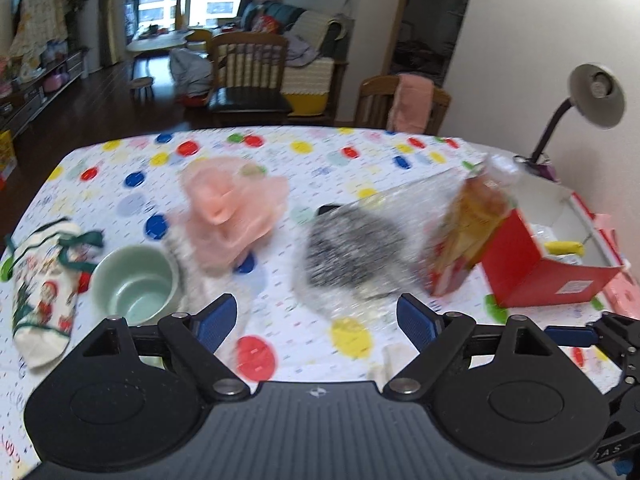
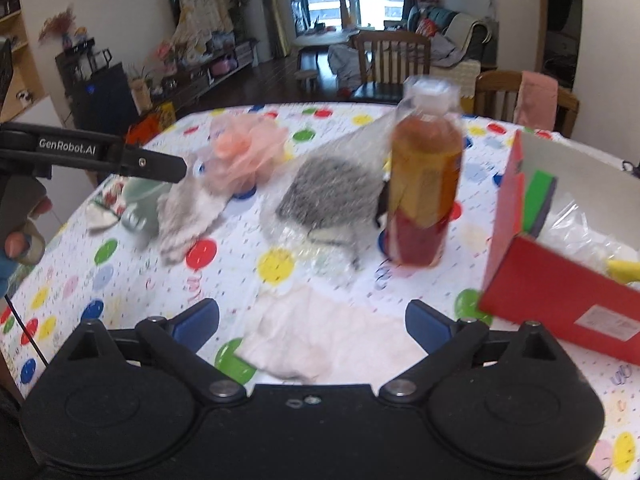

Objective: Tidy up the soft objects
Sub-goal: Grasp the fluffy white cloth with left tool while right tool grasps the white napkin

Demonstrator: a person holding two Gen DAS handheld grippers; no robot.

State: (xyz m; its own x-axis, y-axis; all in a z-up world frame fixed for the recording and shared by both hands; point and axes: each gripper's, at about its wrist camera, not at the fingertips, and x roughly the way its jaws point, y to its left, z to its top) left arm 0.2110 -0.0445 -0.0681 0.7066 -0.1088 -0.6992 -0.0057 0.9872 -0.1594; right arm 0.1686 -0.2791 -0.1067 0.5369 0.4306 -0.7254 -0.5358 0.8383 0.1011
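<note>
Across the polka-dot tablecloth [image 1: 304, 148] in the left wrist view, the soft things lie loose around the middle: a pink mesh bath pouf [image 1: 232, 208] at the far left centre, a grey fuzzy item in a clear plastic bag [image 1: 352, 248] to its right, a Christmas-print cloth pouch [image 1: 42, 280] at the near left edge. A green ceramic cup [image 1: 136, 280] stands just beside the pouch, and a tea bottle [image 1: 472, 224] stands near the open red box [image 1: 548, 276] on the right, which I judge to be the place meant for the soft pieces, since a few items lie inside already. The left gripper [image 1: 316, 324] hangs over the near table with its blue pads spread wide and nothing between them, probably readied for a pick. From the right wrist view, the right gripper [image 2: 312, 324] is likewise spread wide and empty, poised just above a crumpled white cloth [image 2: 328, 340] at the near edge, which looks like its likely target. Farther off sit the bagged grey item [image 2: 328, 200], the pouf [image 2: 248, 152] and a pale knit cloth [image 2: 188, 216], with the bottle [image 2: 426, 184] upright between them and the box [image 2: 560, 288] on the right. The left gripper [image 2: 176, 170] reaches in from the left, held by a gloved hand [image 2: 20, 216].
</note>
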